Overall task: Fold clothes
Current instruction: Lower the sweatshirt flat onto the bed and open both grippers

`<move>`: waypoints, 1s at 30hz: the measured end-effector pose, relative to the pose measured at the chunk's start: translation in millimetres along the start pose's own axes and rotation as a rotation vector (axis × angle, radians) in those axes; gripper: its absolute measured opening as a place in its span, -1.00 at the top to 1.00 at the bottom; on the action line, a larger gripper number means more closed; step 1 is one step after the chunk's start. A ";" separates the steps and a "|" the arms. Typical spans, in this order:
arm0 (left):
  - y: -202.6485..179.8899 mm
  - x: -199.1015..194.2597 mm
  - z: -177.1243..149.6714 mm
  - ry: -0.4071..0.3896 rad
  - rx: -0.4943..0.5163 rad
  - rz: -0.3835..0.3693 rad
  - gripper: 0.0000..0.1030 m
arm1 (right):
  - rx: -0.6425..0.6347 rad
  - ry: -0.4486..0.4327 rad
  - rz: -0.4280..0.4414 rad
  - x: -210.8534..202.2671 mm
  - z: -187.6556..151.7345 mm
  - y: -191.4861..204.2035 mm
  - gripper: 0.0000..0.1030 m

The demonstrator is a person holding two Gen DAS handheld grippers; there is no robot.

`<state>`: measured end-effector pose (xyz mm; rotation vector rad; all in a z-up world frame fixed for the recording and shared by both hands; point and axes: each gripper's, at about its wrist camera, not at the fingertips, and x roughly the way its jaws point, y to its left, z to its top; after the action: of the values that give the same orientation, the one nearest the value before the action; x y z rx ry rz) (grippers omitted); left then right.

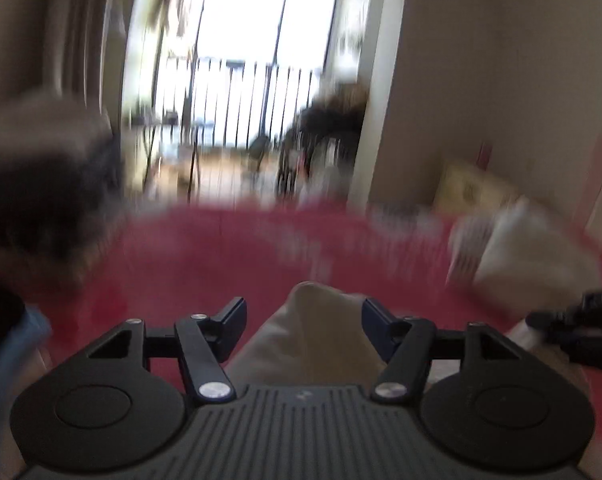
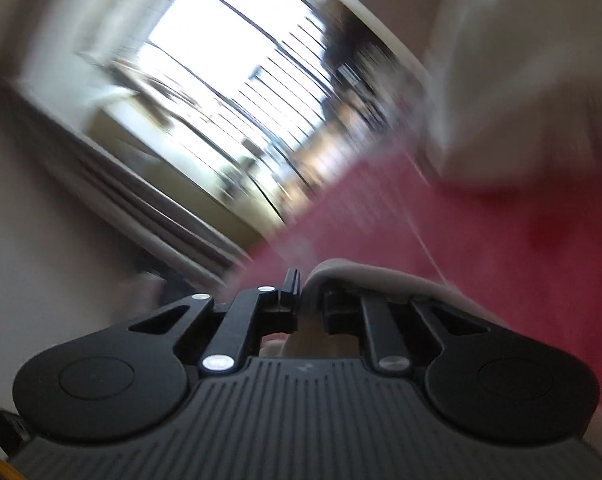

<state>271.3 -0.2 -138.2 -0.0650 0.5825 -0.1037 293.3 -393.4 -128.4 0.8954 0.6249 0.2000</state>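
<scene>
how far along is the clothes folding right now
Done: something pale, maybe folded, lies on the red bed cover at the right, too blurred to confirm. In hand: a beige garment lies between the open left gripper; the right gripper has beige cloth draped over one finger. Left: finishing this piece; dark clothes wait at the left.

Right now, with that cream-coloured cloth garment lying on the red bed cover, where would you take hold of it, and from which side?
Take the cream-coloured cloth garment at the raised fold nearest the left gripper, coming in low from the near side. That fold stands up off the red bed cover, between the open jaws.
</scene>
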 end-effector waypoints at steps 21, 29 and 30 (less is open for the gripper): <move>29.0 -149.5 43.3 -0.065 -0.176 -0.040 -0.45 | 0.454 0.094 0.168 -113.4 -95.1 -26.4 -0.32; 47.6 -275.7 43.7 -0.108 -0.124 -0.053 -0.53 | 0.497 0.163 0.151 -204.7 -174.4 -8.0 -0.33; 50.2 -288.8 40.5 -0.106 -0.115 -0.052 -0.55 | 0.514 0.160 0.162 -214.9 -185.1 -6.4 -0.33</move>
<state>57.9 84.5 48.5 -0.1966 0.4803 -0.1166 11.2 -363.0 -128.0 1.4382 0.7687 0.2645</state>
